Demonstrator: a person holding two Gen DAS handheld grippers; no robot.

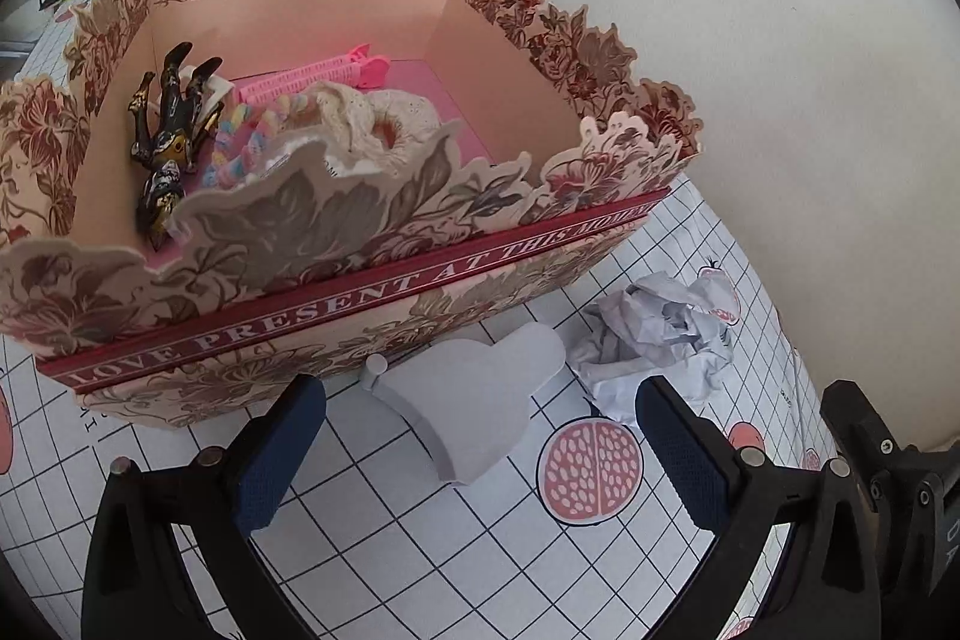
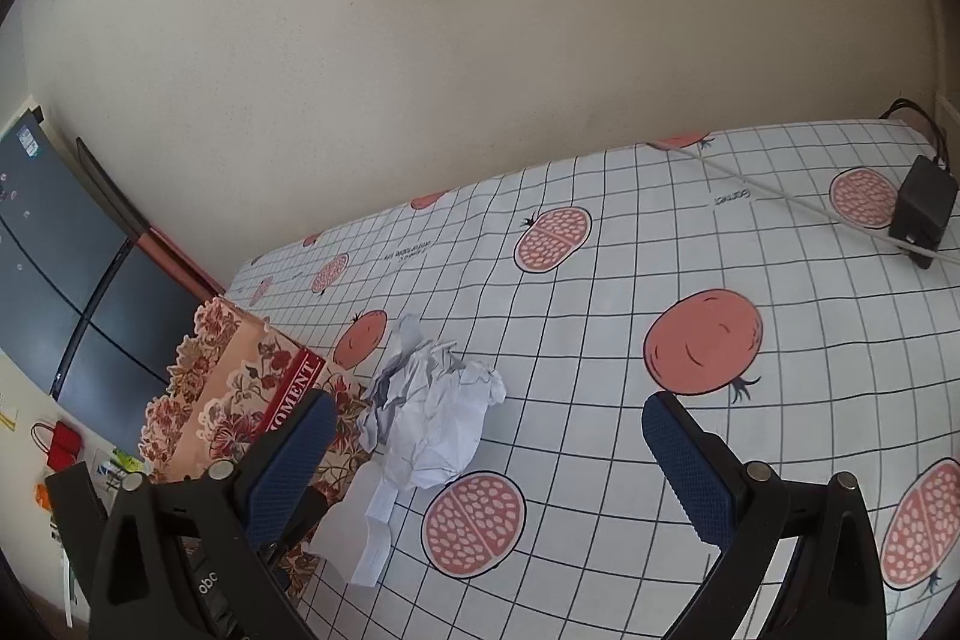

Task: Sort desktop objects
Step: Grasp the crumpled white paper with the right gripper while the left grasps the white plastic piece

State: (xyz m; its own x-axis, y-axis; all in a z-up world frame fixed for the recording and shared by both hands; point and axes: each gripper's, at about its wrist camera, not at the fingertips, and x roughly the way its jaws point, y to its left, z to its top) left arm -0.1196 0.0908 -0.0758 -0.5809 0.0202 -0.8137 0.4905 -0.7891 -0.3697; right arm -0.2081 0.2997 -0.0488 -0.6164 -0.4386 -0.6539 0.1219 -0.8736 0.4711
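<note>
left claw gaping, empty; grey block lying between fingers, frame centre. right claw gaping, hovering lower right of paper ball.

A plain off-white wall fills the space ahead of both cameras, evenly lit by soft daylight, and it meets the far edge of a table covered in a white cloth printed with a black grid and pink pomegranates, whole and halved. In the right wrist view, far ahead and to the right near the table's back corner, a small black adapter sits on a pale cable that runs across the cloth. To the left of that view, beyond the table edge, stands a dark grey panelled cabinet, with a pink strip leaning where it meets the wall.
</note>
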